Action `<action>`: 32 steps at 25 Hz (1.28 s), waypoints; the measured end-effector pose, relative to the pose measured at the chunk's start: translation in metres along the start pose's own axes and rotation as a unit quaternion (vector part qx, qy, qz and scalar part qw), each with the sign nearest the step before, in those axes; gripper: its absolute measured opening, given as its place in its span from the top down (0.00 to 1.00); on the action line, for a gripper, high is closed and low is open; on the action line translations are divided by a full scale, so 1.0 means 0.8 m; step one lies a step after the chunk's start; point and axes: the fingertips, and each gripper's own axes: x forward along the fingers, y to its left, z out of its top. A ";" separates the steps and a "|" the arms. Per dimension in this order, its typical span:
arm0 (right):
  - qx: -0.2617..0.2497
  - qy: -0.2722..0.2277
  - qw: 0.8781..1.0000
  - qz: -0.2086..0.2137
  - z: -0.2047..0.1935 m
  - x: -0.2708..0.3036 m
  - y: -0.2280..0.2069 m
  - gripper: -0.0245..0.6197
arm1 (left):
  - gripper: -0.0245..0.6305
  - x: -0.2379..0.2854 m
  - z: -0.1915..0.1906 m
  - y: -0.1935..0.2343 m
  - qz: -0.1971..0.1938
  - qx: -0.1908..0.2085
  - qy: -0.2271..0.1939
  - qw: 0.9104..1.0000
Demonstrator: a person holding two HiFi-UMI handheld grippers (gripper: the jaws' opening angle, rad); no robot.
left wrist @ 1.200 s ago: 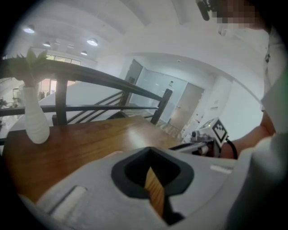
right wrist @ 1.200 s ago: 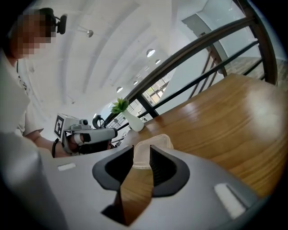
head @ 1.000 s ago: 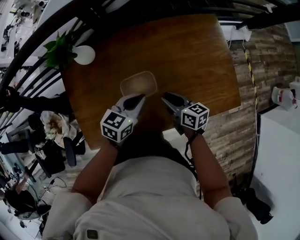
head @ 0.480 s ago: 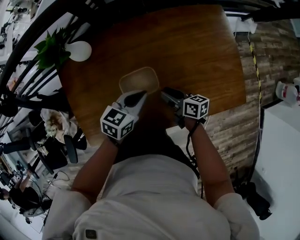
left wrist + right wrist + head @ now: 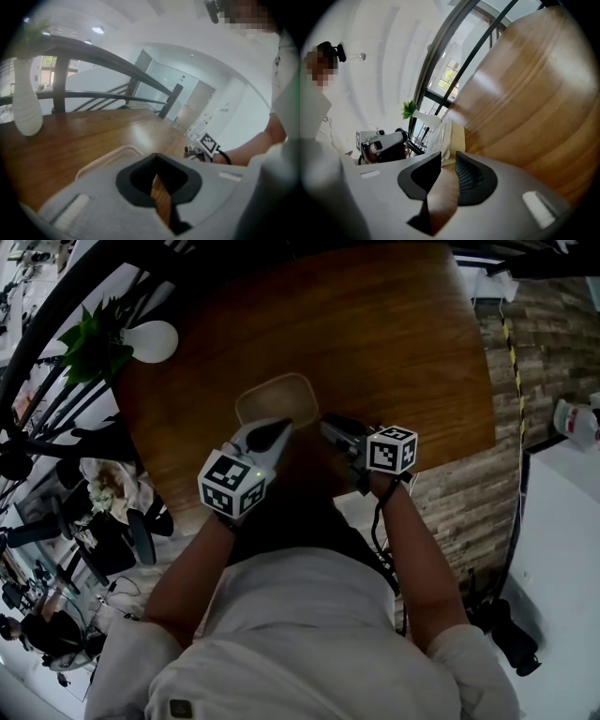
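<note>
Tray [image 5: 274,401]: a shallow, pale beige container with rounded corners, lying flat on the brown wooden table [image 5: 394,343], toward the person's side of it and about midway across. Left tool [image 5: 279,430]: held low over the table, its tips at the near rim of the tray; in the left gripper view its jaws [image 5: 157,168] stand only slightly apart, a narrow strip of wood showing between them and nothing clamped, while the tray's rim [image 5: 110,154] curves just beyond them to the left. Right tool [image 5: 328,427]: set at the tray's near right corner, angled inward toward the left tool; in the right gripper view its jaws [image 5: 448,161] stand apart with bare wood between them, and the tray's edge [image 5: 457,133] lies right at their mouth, whether touching cannot be told. The two tools lie close together, each bearing a cube with square markers at its rear. White vase [image 5: 150,340] with a green plant [image 5: 89,348]: at the far left corner of the table, well apart from the tray. Dark railing [image 5: 117,77]: runs behind the table's far edge
</note>
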 end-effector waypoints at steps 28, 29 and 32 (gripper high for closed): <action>0.020 0.001 0.999 0.026 0.001 0.013 0.005 0.95 | 0.96 0.000 -0.011 0.013 0.006 -0.009 0.007 1.000; 0.020 0.000 0.999 0.028 0.002 0.014 0.008 0.95 | 0.96 -0.001 -0.011 0.013 0.006 -0.009 0.006 1.000; 0.017 -0.003 0.999 0.034 0.005 0.012 0.019 0.95 | 0.96 -0.005 -0.009 0.010 0.007 -0.008 0.004 1.000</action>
